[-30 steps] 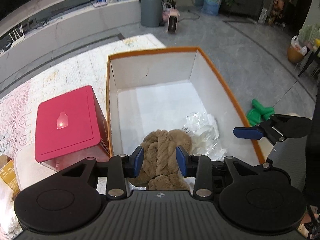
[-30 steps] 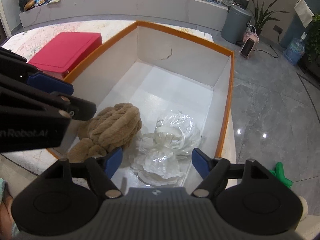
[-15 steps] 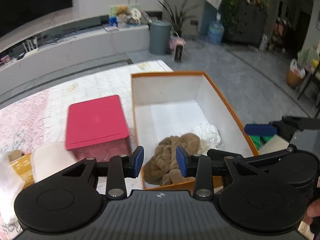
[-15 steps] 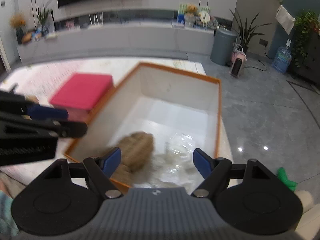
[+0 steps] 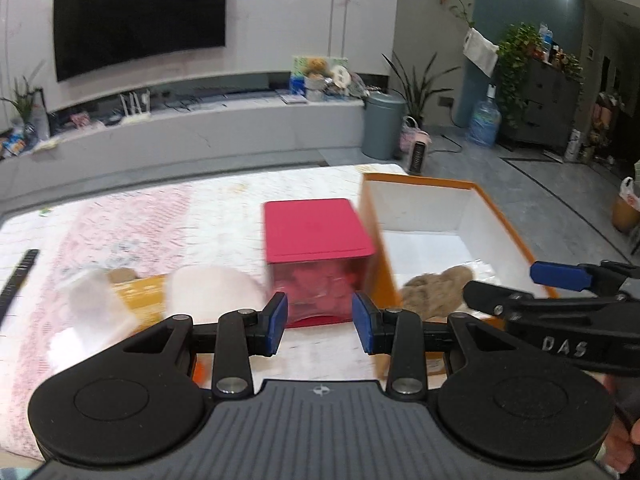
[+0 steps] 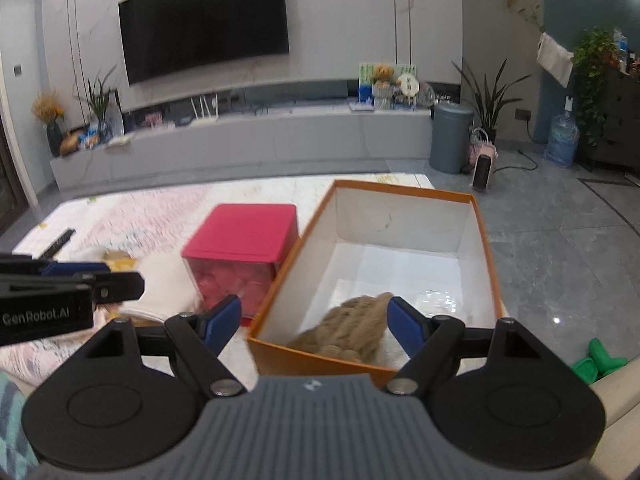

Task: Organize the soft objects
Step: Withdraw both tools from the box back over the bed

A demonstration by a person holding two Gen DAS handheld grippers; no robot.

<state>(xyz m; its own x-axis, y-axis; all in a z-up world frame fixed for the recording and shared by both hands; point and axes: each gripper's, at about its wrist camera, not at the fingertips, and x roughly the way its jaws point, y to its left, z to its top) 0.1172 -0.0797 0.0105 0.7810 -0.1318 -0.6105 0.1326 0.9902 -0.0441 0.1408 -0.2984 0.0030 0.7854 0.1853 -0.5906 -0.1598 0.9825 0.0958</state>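
Note:
An orange box with white inside (image 5: 476, 208) (image 6: 478, 240) stands at the right of the table. A brown knitted bundle (image 5: 434, 288) (image 6: 352, 326) and a clear plastic bag (image 6: 436, 300) lie in its near end. My left gripper (image 5: 319, 322) is open and empty, raised in front of a red box (image 5: 316, 232). My right gripper (image 6: 316, 326) is open and empty, above the orange box's near edge. White soft items (image 5: 208, 292) (image 6: 160, 284) lie left of the red box.
The red box (image 6: 244, 232) stands beside the orange box. A yellow packet (image 5: 140, 294) and a clear bag (image 5: 92, 304) lie at the left on the patterned tablecloth (image 5: 140, 224). A green object (image 6: 598, 362) lies on the floor at right.
Both grippers have pulled back and up from the orange box. The left gripper let go of the brown bundle, which now lies in the box, and swung left toward the red box.

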